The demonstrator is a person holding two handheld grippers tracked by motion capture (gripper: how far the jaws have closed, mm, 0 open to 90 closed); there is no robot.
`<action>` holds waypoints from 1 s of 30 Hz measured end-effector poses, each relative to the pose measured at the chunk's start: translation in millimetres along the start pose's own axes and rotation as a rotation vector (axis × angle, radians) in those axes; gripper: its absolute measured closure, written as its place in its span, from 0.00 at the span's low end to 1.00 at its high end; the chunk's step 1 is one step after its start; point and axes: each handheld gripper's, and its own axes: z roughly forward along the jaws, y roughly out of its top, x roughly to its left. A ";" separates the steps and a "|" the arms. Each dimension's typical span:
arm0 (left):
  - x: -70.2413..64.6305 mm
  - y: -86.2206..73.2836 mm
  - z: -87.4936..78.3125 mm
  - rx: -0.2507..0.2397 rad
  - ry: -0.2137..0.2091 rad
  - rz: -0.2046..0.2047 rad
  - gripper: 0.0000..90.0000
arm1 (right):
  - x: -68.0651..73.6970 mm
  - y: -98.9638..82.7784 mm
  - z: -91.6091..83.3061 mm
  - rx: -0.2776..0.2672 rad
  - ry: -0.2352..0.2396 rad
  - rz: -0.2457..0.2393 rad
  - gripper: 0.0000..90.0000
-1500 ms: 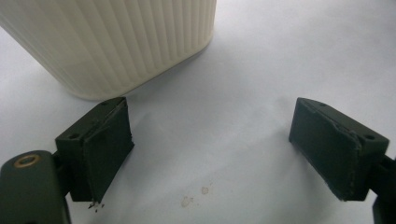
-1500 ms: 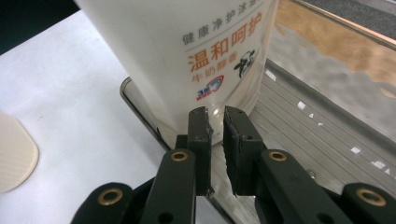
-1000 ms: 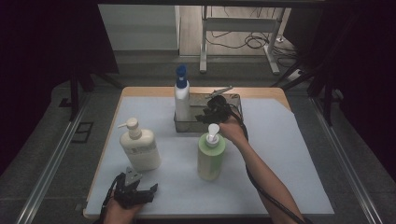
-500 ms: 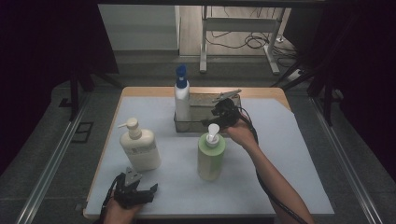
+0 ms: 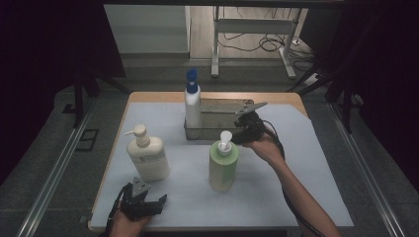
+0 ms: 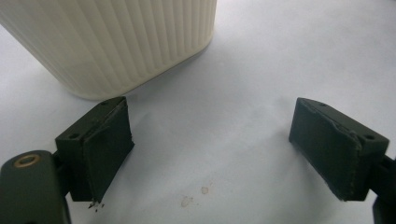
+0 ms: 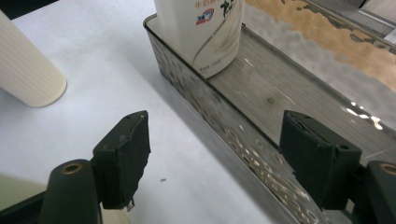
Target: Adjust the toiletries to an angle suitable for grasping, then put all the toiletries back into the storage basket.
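Note:
A white bottle with a blue cap (image 5: 192, 102) stands in the left end of a metal tray (image 5: 225, 117) at the back of the table. My right gripper (image 5: 241, 129) hovers at the tray's near rim, just behind a green pump bottle (image 5: 223, 165). In the right gripper view my right gripper (image 7: 215, 149) is open, with the tray rim (image 7: 196, 102) running between its jaws and the white bottle (image 7: 205, 32) ahead. My left gripper (image 5: 148, 196) rests open near the front edge, just in front of a cream pump bottle (image 5: 147, 155), whose ribbed base (image 6: 116, 42) lies just beyond the jaws of my left gripper (image 6: 212, 140).
A white sheet (image 5: 296, 187) covers the wooden table. The cream bottle's base (image 7: 25, 74) stands left of the tray in the right gripper view. Dark curtains flank the table, and a metal stand with cables (image 5: 247, 39) is on the floor behind.
My right gripper has drawn back from over the tray, moving right and toward the person. The left gripper and the bottles have stayed put.

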 end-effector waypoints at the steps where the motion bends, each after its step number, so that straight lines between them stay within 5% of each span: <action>1: -0.1 0.0 0.0 0.000 0.001 0.000 0.14 | -0.3 -2.1 -1.6 -0.001 -0.001 0.002 0.26; 10: -0.1 -0.1 0.0 -0.001 0.001 0.000 0.14 | -2.4 -21.7 -13.3 -0.007 0.002 0.032 0.21; 30: -0.3 -0.2 0.1 -0.002 0.002 -0.001 0.14 | 8.5 -54.7 -41.5 0.014 0.014 -0.026 0.09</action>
